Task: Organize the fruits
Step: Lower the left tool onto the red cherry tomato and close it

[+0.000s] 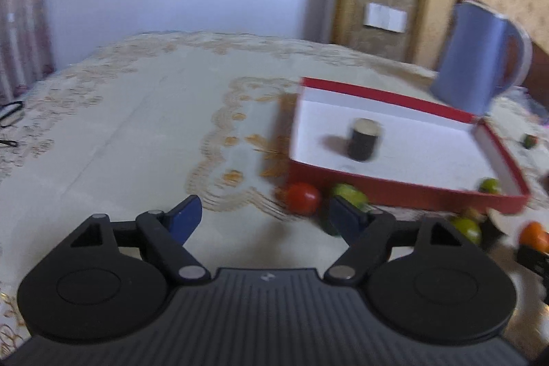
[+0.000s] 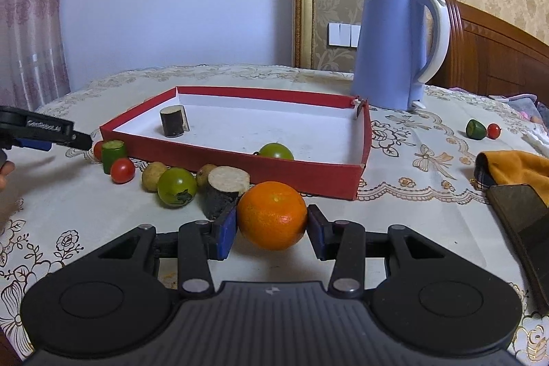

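Observation:
A red box (image 2: 308,172) with a white inside lies on the table; it also shows in the left wrist view (image 1: 405,194). In it are a dark cylinder piece (image 2: 174,120) and a green fruit (image 2: 276,150). My right gripper (image 2: 272,230) has its blue pads on both sides of an orange (image 2: 272,215) in front of the box. Beside the orange lie a dark cut cylinder (image 2: 223,191), a green tomato (image 2: 176,187), a red tomato (image 2: 122,170) and a green cylinder (image 2: 113,155). My left gripper (image 1: 266,220) is open and empty near a red tomato (image 1: 303,198).
A blue kettle (image 2: 394,47) stands behind the box. A green piece (image 2: 476,128) and a small red tomato (image 2: 494,130) lie far right. An orange cloth (image 2: 514,167) and a dark flat object (image 2: 525,228) are at the right edge. Glasses (image 1: 10,110) lie far left.

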A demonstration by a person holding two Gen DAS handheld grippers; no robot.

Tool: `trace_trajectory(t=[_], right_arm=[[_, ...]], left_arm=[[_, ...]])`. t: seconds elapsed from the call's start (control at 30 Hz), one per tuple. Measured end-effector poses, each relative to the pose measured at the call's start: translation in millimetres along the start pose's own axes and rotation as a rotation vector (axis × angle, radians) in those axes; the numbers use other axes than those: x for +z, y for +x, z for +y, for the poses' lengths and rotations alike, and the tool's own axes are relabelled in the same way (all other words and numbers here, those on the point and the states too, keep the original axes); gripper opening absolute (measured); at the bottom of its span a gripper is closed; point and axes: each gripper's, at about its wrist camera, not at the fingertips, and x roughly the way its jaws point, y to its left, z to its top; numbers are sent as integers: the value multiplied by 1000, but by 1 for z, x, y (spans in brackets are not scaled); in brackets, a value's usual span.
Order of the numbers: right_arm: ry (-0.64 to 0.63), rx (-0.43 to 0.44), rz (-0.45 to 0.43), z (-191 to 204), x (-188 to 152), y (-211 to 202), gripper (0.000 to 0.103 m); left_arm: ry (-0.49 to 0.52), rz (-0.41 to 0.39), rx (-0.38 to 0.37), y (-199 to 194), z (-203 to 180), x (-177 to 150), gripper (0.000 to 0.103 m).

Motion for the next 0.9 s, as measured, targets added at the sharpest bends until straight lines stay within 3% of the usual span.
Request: trace_trajectory(t=[0.17, 0.37, 0.47, 0.6, 0.9], right_arm=[[3, -8, 6, 0, -1, 2, 43], [-1, -5, 2, 0, -1, -2, 43], [-1, -3, 0, -1, -1, -2, 43], [3, -3, 4, -2, -2, 0, 43], [7, 1, 6, -2, -3, 1, 43]], left_arm=[[75, 12, -95, -8, -35, -12, 77], [87, 83, -102, 14, -61, -19, 48], [96, 72, -84, 18, -64, -18, 37], [86, 82, -119, 23, -63, -15, 24], [90, 70, -158, 24, -68, -15, 22]])
